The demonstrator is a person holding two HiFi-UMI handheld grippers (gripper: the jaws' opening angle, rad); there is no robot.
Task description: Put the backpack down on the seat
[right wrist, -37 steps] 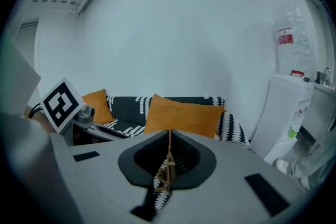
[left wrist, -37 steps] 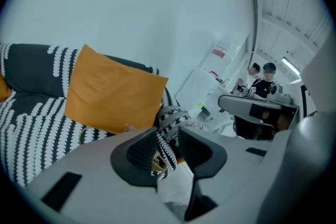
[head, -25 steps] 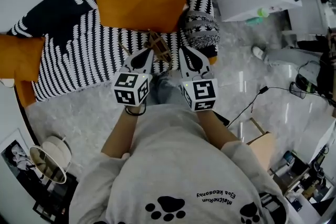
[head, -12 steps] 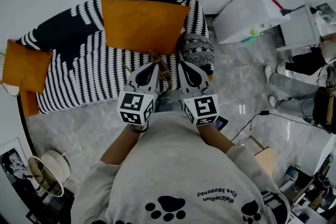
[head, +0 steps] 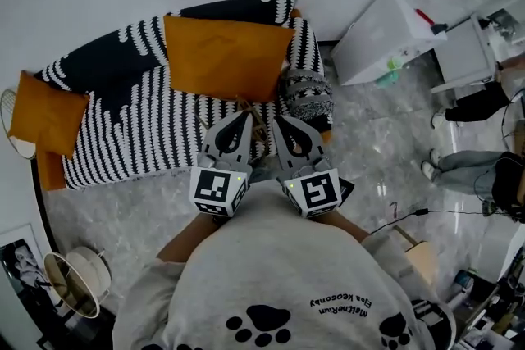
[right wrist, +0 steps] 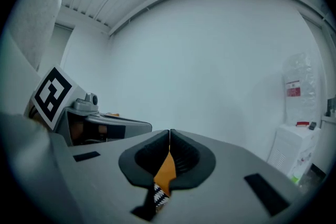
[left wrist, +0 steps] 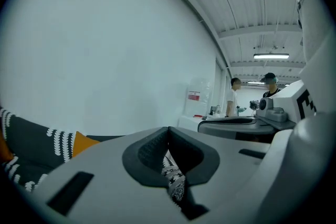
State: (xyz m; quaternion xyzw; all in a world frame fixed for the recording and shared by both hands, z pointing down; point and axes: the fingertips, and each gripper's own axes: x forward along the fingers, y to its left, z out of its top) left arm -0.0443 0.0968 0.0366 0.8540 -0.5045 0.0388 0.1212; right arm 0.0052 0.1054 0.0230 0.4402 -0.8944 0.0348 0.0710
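A sofa seat under a black-and-white striped blanket point(head: 139, 127) carries two orange cushions point(head: 225, 53). At its right end lies a grey patterned bundle point(head: 309, 94), possibly the backpack; I cannot tell for sure. A small brown strappy thing point(head: 256, 112) lies on the seat edge. My left gripper point(head: 244, 116) and right gripper point(head: 277, 120) are side by side in front of my chest, both shut with nothing in them. The left gripper point(left wrist: 168, 128) and right gripper point(right wrist: 169, 131) point up at the white wall; only sofa fabric shows through their gaps.
A white cabinet point(head: 385, 29) stands right of the sofa. People's legs point(head: 459, 164) and a floor cable point(head: 402, 217) are at the right, a cardboard box point(head: 420, 254) lower right. A round side table point(head: 78, 283) sits lower left. Two people point(left wrist: 233, 96) stand at a bench.
Both grippers have drawn back from the sofa toward my chest and closer together, still shut. The view has pulled away, showing more sofa. The people at the right have shifted.
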